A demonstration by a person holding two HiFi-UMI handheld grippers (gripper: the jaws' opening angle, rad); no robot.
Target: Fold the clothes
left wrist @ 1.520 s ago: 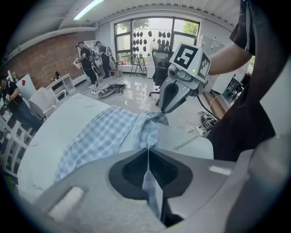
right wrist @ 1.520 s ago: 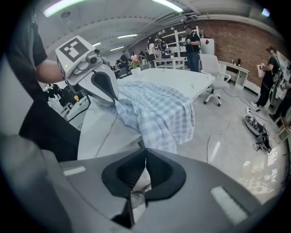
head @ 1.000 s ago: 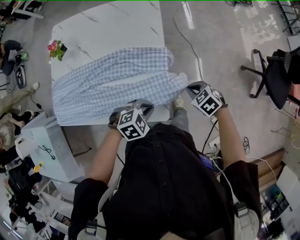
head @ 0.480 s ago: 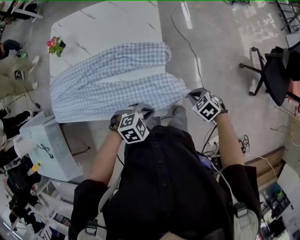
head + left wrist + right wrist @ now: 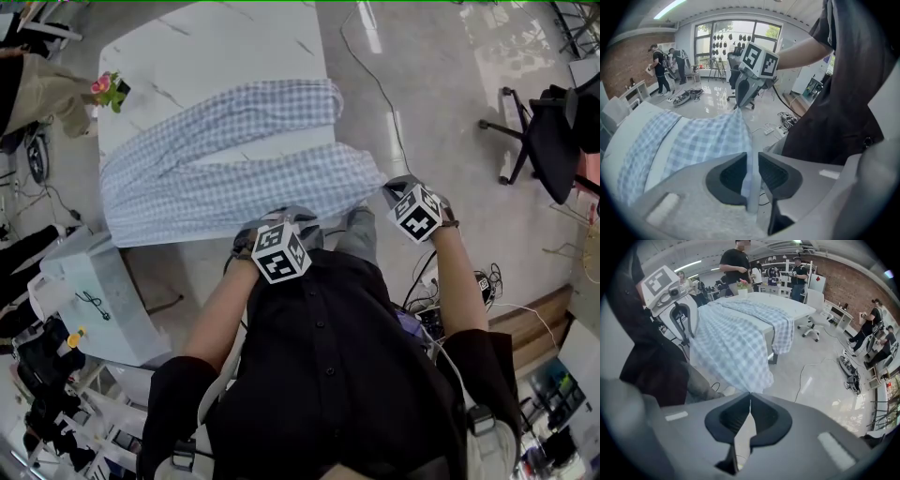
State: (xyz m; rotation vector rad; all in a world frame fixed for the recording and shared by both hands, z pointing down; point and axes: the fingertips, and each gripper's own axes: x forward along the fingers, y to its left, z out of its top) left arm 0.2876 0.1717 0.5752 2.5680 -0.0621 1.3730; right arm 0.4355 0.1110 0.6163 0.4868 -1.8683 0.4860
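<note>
The checked garment (image 5: 225,159) lies spread across the white table (image 5: 216,47), its near edge drawn off the table's rim toward the person. The right gripper (image 5: 750,397) has its jaws pressed together on one corner of that edge. The left gripper (image 5: 752,158) has just been easing its jaws apart, and the hem runs loosely through the narrow gap. The risk is an uneven release (one corner freed, the other pinched): the slack side could slide off the rim, drag the cloth askew and spoil the fold line.
</note>
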